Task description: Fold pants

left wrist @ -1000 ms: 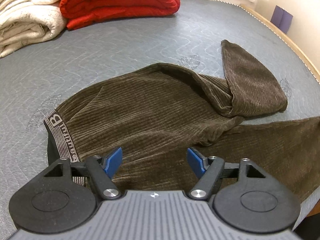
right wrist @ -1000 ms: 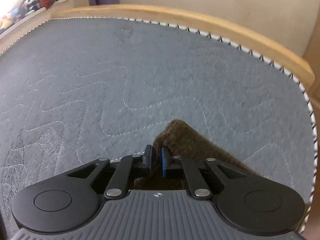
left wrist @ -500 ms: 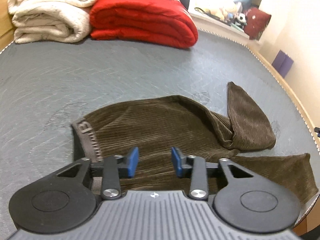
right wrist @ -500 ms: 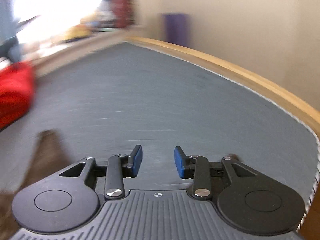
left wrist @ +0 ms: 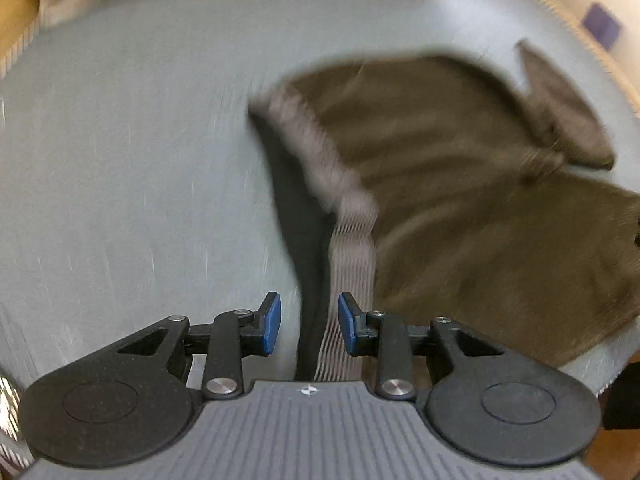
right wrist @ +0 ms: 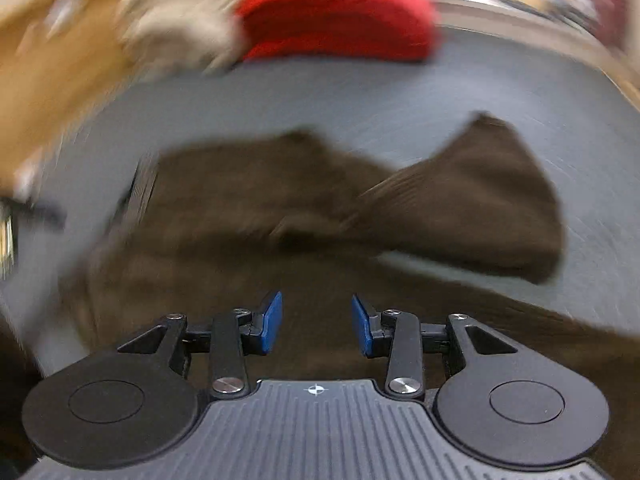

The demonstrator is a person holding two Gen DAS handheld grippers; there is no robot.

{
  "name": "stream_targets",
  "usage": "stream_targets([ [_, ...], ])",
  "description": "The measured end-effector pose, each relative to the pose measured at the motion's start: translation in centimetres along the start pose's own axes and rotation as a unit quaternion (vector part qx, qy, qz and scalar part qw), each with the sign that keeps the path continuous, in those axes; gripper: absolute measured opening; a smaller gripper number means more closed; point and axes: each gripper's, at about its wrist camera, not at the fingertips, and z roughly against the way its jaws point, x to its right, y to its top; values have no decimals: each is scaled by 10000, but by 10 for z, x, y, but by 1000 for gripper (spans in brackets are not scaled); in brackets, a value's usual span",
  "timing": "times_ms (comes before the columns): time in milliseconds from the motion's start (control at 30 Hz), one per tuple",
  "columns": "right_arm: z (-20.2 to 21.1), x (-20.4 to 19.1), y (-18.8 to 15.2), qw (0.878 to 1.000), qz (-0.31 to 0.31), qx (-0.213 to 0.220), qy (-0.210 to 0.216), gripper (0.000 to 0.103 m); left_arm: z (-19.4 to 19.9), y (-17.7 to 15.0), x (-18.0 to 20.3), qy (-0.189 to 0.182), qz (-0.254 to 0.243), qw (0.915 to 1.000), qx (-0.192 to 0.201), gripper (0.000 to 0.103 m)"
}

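Hovering over the near end of the pants (left wrist: 460, 184), the left hand-held gripper (left wrist: 309, 322) has its blue pads apart, grasping nothing; the striped waistband (left wrist: 352, 240) runs up between them, but neither pad presses it. Its jaws narrowed within the last second and have since held steady. The right hand-held gripper (right wrist: 317, 322) likewise stands released above brown cloth, its jaws having opened and then held, with nothing between them.

The pants lie on the bed (left wrist: 120, 160), toward its right edge, waistband to the left. One leg (right wrist: 492, 204) is doubled back on itself, its cuff pointing to the far edge; the other stretches along the near edge.

I judge the folding barely begun: the legs are not yet stacked, and every lengthwise fold remains.

Farther off, a red blanket (right wrist: 340, 16) and a cream one (right wrist: 184, 28) sit at the far edge, blurred.
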Motion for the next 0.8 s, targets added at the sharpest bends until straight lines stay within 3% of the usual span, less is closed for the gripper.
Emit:
stream_targets([
  [167, -23, -53, -20, 9907, 1153, -404, 592, 40, -13, 1, 2, -251, -25, 9995, -190, 41],
  [267, -22, -64, -35, 9815, 1526, -674, 941, 40, -23, 0, 19, -185, -383, 9986, -311, 54],
  [333, -25, -66, -45, 9751, 1729, -891, 1065, 40, -29, 0, 29, -206, -583, 9974, -373, 70],
  [367, -26, -67, -51, 9721, 1839, -972, 1085, 40, -33, 1, 34, -182, -647, 9969, -421, 72],
  [600, -33, -76, -79, 9532, 2493, -1330, 1074, 40, -54, -3, 55, 131, -1139, 9906, -752, 72],
  [733, -37, -78, -92, 9430, 2847, -1506, 836, 40, -57, -8, 62, 373, -1470, 9858, -724, 55],
  [767, -36, -78, -94, 9415, 2917, -1469, 831, 38, -56, -9, 62, 420, -1508, 9851, -708, 52],
  [800, -34, -77, -95, 9412, 2945, -1429, 839, 28, -55, -11, 63, 457, -1550, 9845, -685, 44],
])
